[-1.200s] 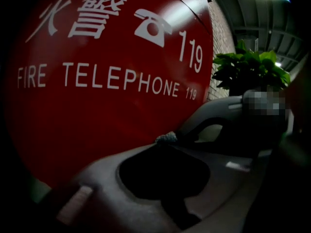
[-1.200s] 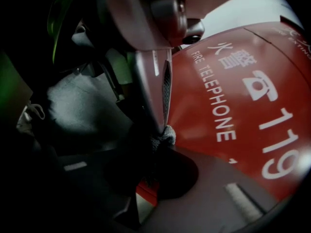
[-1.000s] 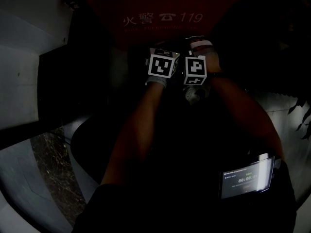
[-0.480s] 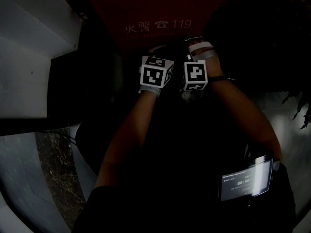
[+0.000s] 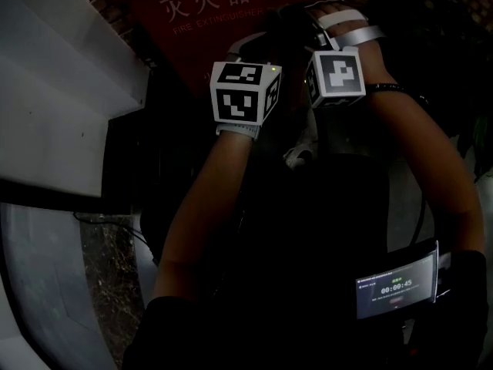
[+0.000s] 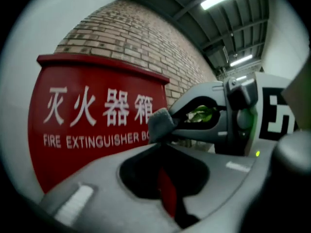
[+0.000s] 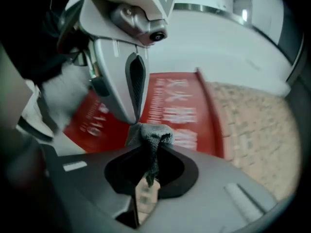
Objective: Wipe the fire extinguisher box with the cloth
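The red fire extinguisher box (image 5: 192, 21) with white lettering stands against a brick wall; it fills the left of the left gripper view (image 6: 87, 130) and sits behind the jaws in the right gripper view (image 7: 175, 106). My right gripper (image 7: 148, 142) is shut on a small grey cloth (image 7: 149, 132), bunched at its tips just in front of the box face. My left gripper (image 6: 160, 152) is shut with nothing in it, close beside the right one. From it I see the cloth (image 6: 159, 124) at the right gripper's tip. Both marker cubes (image 5: 245, 91) are raised before the box.
A brick wall (image 6: 141, 42) rises behind the box. A white stepped ledge (image 5: 69, 114) runs along the left. Dark marble floor (image 5: 108, 284) lies below. A small lit screen (image 5: 397, 287) is strapped to the person's right forearm. The head view is very dark.
Both grippers have risen up the box front, side by side. The phone-number line has left the head view and the box's top title now shows.
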